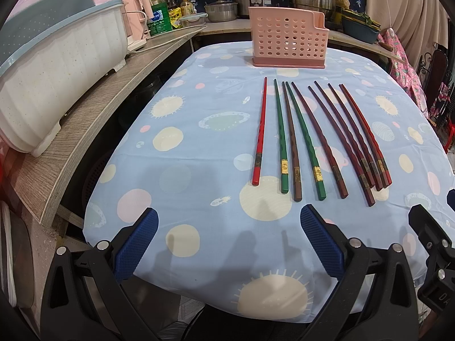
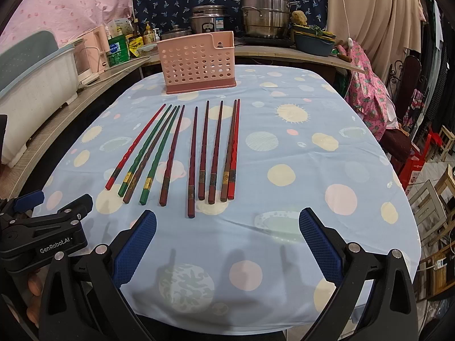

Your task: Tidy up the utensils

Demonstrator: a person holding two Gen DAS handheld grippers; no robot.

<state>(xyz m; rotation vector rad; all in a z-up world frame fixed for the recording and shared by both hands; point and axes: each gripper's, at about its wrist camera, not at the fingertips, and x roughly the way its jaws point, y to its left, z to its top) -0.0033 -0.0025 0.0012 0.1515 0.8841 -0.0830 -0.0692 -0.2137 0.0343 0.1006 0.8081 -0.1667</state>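
Observation:
Several chopsticks lie side by side on the blue patterned tablecloth (image 1: 199, 147): a red one (image 1: 260, 133) at the left, two green ones (image 1: 280, 139), and dark brown and maroon ones (image 1: 341, 139) to the right. They also show in the right wrist view (image 2: 196, 156). A pink perforated utensil holder (image 1: 287, 38) stands upright behind them, also in the right wrist view (image 2: 197, 62). My left gripper (image 1: 229, 244) is open and empty near the table's front edge. My right gripper (image 2: 227, 244) is open and empty, to the right of the left one.
A white dish rack (image 1: 57, 79) sits on a wooden counter (image 1: 93, 130) at the left. Steel pots (image 2: 264, 14), bottles and a blue bowl (image 2: 312, 44) stand on the back counter. Chairs and a red stool (image 2: 412, 164) are at the right of the table.

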